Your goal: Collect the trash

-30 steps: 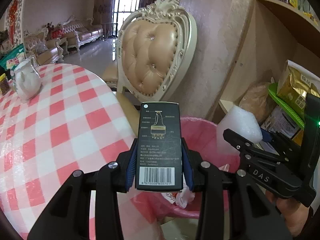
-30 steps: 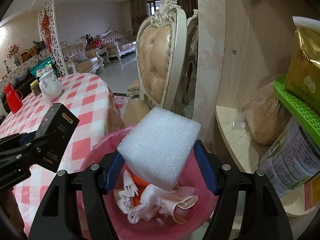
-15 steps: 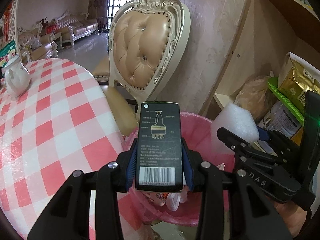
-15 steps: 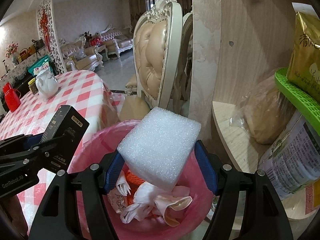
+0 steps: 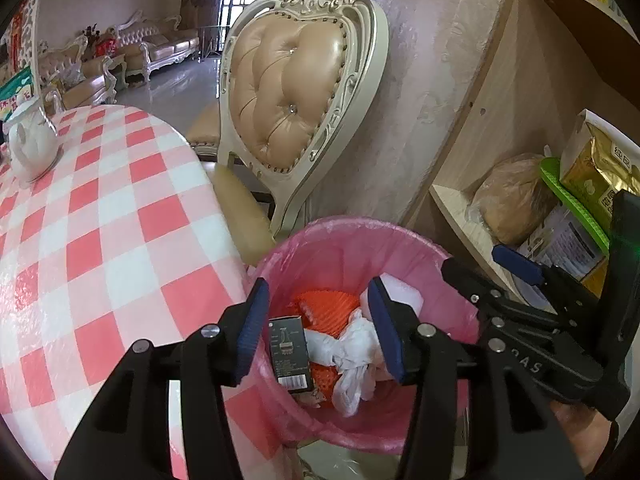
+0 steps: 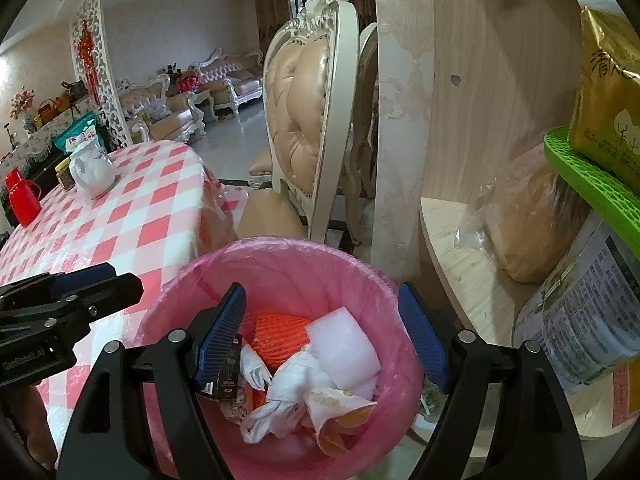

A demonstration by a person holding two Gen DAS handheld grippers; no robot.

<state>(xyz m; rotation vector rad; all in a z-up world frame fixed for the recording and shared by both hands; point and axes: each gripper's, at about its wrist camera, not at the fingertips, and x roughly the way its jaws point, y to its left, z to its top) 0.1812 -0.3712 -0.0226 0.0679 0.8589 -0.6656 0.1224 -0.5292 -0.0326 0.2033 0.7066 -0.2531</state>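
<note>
A bin lined with a pink bag [image 5: 356, 240] [image 6: 280, 256] stands on the floor between the table and the shelf. The black box [image 5: 290, 354] [image 6: 226, 376] lies inside it at the left wall. The white foam block [image 6: 344, 342] [image 5: 400, 292] rests inside at the right, on crumpled white wrappers and orange netting [image 6: 280, 330]. Above the bin my left gripper [image 5: 316, 330] has its jaws opening, nothing pressed between them. To its right, my right gripper [image 6: 322, 336] [image 5: 516, 268] is also opening over the bin, its jaws empty.
A table with a red-and-white checked cloth [image 5: 92, 240] sits left of the bin, a white teapot [image 5: 30, 148] on it. A cream padded chair [image 5: 296, 92] stands behind. Wooden shelves [image 6: 460, 248] at the right hold bagged goods and a green mat.
Both grippers let go: the black box left the left jaws and the foam block left the right jaws, and both now lie in the bin. Both pairs of jaws stand wider.
</note>
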